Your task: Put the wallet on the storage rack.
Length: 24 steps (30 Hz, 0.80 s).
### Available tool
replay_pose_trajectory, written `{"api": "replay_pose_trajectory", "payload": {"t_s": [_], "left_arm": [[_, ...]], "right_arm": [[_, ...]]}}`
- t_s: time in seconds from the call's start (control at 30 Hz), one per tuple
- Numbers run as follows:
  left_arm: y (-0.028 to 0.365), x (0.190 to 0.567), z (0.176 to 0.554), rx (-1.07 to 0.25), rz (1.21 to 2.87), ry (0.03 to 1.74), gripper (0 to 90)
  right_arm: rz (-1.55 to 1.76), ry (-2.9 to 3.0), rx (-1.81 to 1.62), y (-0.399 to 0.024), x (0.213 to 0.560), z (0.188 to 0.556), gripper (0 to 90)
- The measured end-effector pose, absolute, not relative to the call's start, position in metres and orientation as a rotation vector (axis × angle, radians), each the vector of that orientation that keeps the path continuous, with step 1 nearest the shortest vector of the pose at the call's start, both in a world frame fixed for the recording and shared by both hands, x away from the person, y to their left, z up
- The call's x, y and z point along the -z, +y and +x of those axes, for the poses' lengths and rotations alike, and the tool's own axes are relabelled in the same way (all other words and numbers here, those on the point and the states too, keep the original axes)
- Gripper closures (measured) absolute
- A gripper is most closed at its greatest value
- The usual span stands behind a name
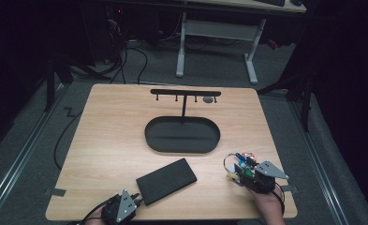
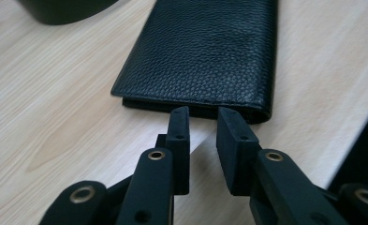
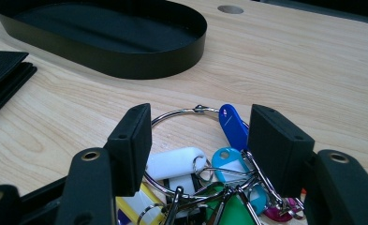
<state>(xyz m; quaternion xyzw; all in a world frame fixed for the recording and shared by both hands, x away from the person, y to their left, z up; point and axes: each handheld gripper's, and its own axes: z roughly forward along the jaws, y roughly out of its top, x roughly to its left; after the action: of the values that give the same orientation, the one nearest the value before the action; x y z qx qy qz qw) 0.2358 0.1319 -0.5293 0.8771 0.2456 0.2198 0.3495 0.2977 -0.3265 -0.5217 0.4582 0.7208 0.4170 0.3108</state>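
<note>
Wallet [image 1: 166, 180], a black grained-leather one, lies flat and closed on the near part of the wooden table [image 1: 111, 140], a little left of the middle and turned at a slant, its near-left short end toward the left gripper [image 1: 136, 200]. That gripper sits at the near edge of the table, held low and close to level by a hand that comes in from the bottom of the high view, and it points far and to the right at the wallet's end. In the left gripper view its two black jaws stand a narrow slit apart, with bare wood showing between them; their tips reach right up to the wallet's [image 2: 205, 51] near edge but clamp nothing, and whether they touch the leather I cannot tell. Keys [image 1: 240, 161] on a metal ring, with blue, white, green and pink tags, lie on the near right of the table. The right gripper [image 1: 235, 172] sits at their near side, its hand [image 1: 267, 204] resting at the table's near-right edge with the grey plate on top. In the right gripper view the jaws stand wide apart on either side of the key bunch [image 3: 205, 164], the ring lying between them, the pads not pressing on it. A black oval tray [image 1: 181, 147] with a hook rack [image 1: 185, 93] stands beyond, at the middle of the table.
</note>
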Motion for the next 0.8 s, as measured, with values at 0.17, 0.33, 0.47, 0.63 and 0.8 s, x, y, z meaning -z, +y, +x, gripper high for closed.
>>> {"api": "replay_pose_trajectory", "payload": {"t_s": [0.17,0.33,0.47,0.63,0.8], "left_arm": [[0.123,0.530,0.233,-0.564,2.290,0.592,74.0],[0.119,0.528,0.232,-0.561,2.301,0.564,72.5],[0.126,0.521,0.233,-0.562,2.260,0.574,72.2],[0.133,0.515,0.235,-0.574,2.219,0.597,69.9],[0.128,0.513,0.239,-0.584,2.197,0.602,56.8]], "right_arm": [[1.216,1.897,-1.101,-0.329,0.522,0.296,40.7],[1.232,1.883,-1.097,-0.334,0.522,0.292,40.8],[1.241,1.876,-1.094,-0.336,0.522,0.289,40.8],[1.248,1.867,-1.093,-0.341,0.522,0.286,40.7],[1.263,1.861,-1.085,-0.344,0.522,0.283,40.8]]}}
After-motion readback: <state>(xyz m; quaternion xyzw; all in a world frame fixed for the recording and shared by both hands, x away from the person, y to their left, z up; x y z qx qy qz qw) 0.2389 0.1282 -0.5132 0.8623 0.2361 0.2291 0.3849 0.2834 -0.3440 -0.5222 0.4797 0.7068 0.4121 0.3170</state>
